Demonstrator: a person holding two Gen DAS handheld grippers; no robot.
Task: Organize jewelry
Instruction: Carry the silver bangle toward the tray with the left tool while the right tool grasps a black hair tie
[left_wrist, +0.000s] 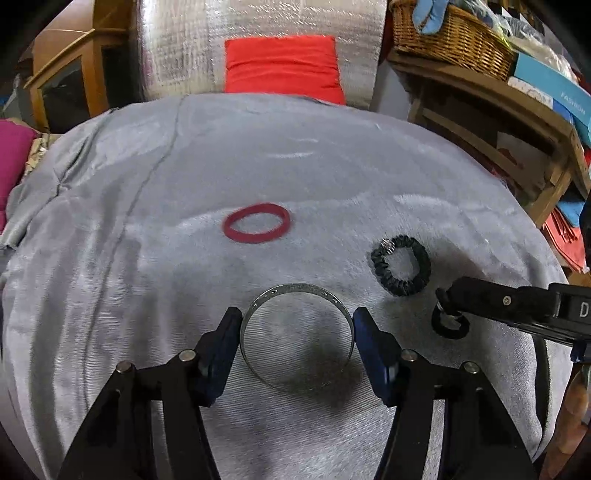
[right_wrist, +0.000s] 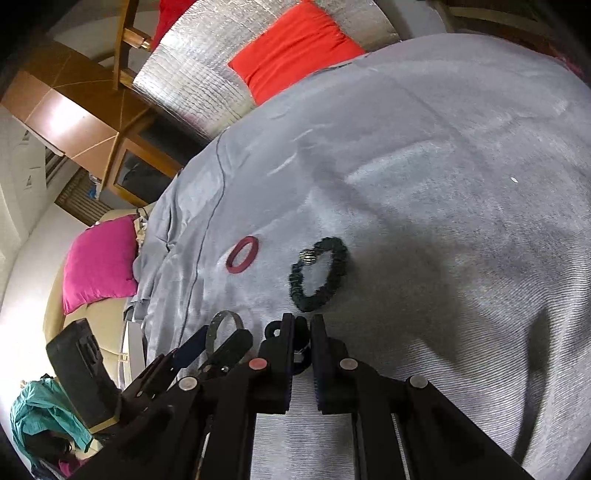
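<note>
Grey cloth (left_wrist: 147, 221) beneath left gripper (left_wrist: 297, 325) spanning silver bangle (left_wrist: 295, 291)

A bed (left_wrist: 147, 258) covered with a grey plush blanket (left_wrist: 369, 166) is seen, kinda rumpled along the left edge with a seam line running down it. Directly on the blanket: a red ring (left_wrist: 256, 223) near the middle, a black scrunchie (left_wrist: 401, 265) with a small shiny bit on it off to its right, a silver bangle (left_wrist: 297, 332) nearer the camera, and a small black loop (left_wrist: 450, 325) just right of that. All four are spaced apart, none touching. A red pillow (left_wrist: 282, 68) is propped at the far edge.
</note>
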